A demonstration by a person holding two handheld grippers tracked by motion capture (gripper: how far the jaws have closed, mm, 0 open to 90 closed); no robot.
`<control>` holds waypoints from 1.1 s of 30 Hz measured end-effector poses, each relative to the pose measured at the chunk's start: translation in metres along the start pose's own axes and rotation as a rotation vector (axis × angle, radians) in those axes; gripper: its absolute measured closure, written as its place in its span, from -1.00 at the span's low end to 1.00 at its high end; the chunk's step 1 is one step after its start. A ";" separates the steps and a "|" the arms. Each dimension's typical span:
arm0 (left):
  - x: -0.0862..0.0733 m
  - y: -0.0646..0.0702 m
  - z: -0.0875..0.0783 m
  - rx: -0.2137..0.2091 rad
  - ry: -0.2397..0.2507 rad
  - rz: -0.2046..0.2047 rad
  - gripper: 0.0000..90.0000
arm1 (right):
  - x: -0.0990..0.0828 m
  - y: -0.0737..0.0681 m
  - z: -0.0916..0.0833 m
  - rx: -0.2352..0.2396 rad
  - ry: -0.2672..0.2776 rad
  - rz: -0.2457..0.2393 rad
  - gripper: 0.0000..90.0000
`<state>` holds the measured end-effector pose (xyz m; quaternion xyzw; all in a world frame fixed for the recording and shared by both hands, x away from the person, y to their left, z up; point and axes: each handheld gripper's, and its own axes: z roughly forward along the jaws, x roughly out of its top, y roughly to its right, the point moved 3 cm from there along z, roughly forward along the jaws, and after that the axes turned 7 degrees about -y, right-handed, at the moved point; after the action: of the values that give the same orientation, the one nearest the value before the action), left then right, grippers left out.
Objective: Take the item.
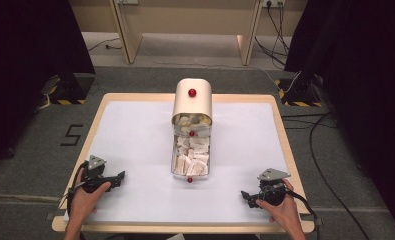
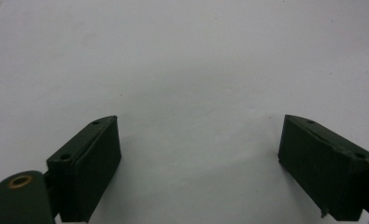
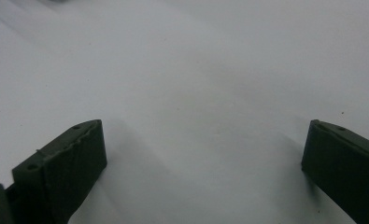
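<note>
drawers: both trays of the cabinet pulled out, packets untouched
left gripper: released, empty, left of cabinet
right gripper: released, empty, right of cabinet

White-topped table, drawer cabinet

We see a cream cabinet with red knobs at the table's centre, its two drawers pulled open, full of white packets.

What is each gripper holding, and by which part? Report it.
Nothing is held. The left gripper and the right gripper both stand open over the bare white table top, well apart from the drawer cabinet in the middle.
</note>
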<state>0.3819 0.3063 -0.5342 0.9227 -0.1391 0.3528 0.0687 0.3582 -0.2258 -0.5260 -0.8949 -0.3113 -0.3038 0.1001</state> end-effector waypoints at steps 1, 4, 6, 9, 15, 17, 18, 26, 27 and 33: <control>0.000 0.000 0.000 0.000 0.000 0.001 -0.73 | 0.000 0.000 0.000 0.000 0.000 0.000 -0.99; 0.000 0.000 0.000 0.000 0.000 0.000 -0.73 | 0.000 0.000 0.000 0.001 0.001 0.001 -0.98; 0.000 0.000 0.000 0.000 0.000 0.000 -0.73 | 0.000 0.000 0.000 -0.001 0.004 0.001 -0.96; 0.000 0.000 0.000 0.000 0.000 0.002 -0.73 | 0.000 0.000 -0.002 -0.003 0.016 0.008 -0.85; 0.000 0.000 0.000 -0.001 0.000 0.001 -0.73 | 0.002 0.001 -0.007 0.031 0.074 0.012 -0.59; 0.000 0.000 0.000 -0.001 0.000 0.001 -0.73 | 0.003 0.000 -0.008 0.031 0.088 0.006 -0.53; 0.000 0.000 0.000 -0.001 0.000 0.001 -0.73 | 0.004 -0.001 -0.010 0.034 0.093 0.004 -0.52; 0.000 0.000 0.000 -0.001 0.000 0.001 -0.73 | 0.006 -0.002 -0.015 0.044 0.132 0.023 -0.44; 0.000 0.000 0.000 -0.001 0.000 0.001 -0.73 | 0.007 -0.002 -0.016 0.040 0.136 0.020 -0.44; 0.000 0.000 0.000 -0.001 0.000 0.001 -0.73 | 0.014 -0.008 -0.023 0.033 0.168 0.004 -0.37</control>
<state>0.3819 0.3064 -0.5342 0.9226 -0.1397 0.3530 0.0689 0.3510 -0.2213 -0.4993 -0.8651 -0.3051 -0.3723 0.1411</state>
